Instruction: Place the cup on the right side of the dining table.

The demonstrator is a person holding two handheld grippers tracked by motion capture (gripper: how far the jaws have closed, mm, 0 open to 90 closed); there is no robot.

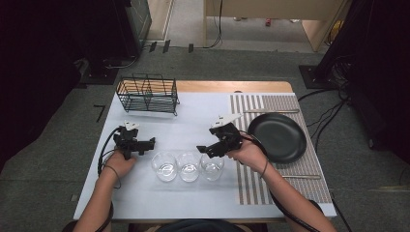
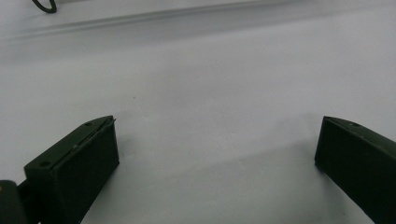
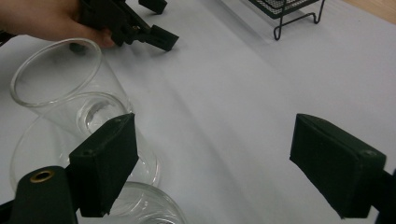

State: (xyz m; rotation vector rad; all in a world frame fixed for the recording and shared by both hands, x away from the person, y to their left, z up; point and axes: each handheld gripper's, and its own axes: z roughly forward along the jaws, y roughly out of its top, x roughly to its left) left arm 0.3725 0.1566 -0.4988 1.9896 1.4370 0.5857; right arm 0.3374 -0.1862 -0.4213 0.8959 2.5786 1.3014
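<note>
Three clear glasses stand in a row near the table's front: the left glass (image 1: 164, 166), the middle glass (image 1: 188, 166) and the right glass (image 1: 212, 165). My right gripper (image 1: 201, 149) hovers just above and behind the right glass, pointing left. In the right gripper view its jaws (image 3: 210, 140) stand apart over bare table, with the glasses (image 3: 60, 79) off beside its left jaw and nothing between the pads. My left gripper (image 1: 151, 141) rests left of the glasses, pointing right. In its own view it (image 2: 217, 135) is open over the white surface.
A black wire rack (image 1: 147, 93) stands at the back left of the white table (image 1: 203, 111). At the right, a black plate (image 1: 277, 137) lies on a striped placemat (image 1: 251, 186), with cutlery (image 1: 270, 111) along the mat's far and near edges.
</note>
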